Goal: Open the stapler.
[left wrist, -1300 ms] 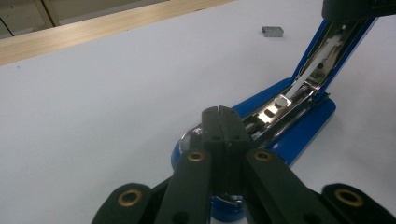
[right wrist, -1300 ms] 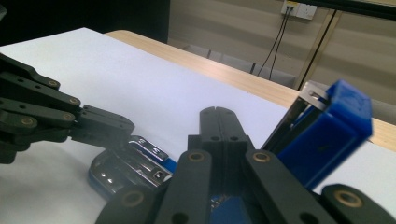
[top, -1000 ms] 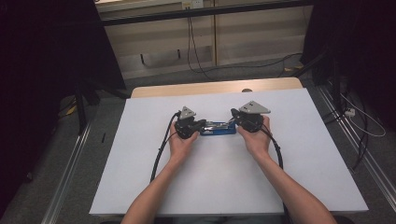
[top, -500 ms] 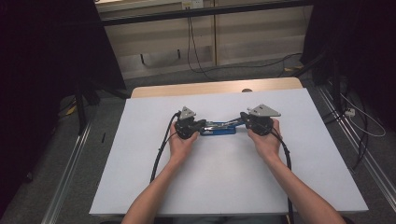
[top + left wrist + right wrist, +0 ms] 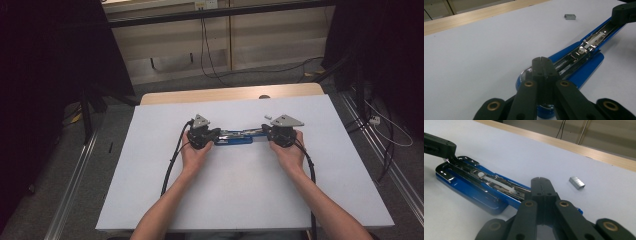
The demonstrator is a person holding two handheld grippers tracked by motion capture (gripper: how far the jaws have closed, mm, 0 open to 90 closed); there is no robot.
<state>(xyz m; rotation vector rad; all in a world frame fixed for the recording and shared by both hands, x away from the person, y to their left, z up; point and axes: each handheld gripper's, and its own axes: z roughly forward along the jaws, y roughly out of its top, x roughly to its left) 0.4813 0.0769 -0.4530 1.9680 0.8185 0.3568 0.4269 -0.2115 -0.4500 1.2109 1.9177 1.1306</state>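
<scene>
Right now both forearms reach in from the near edge, and the left gripper and right gripper, each with jaws pressed together and nothing visibly clamped, sit at opposite ends of the blue stapler, swung open flat mid-table. Doing this well probably means pinning the base steady while the staple strip, lying just beside, gets fetched for the channel. Beyond, the white table cover ends at a wooden edge; cables hang by cabinets.
</scene>
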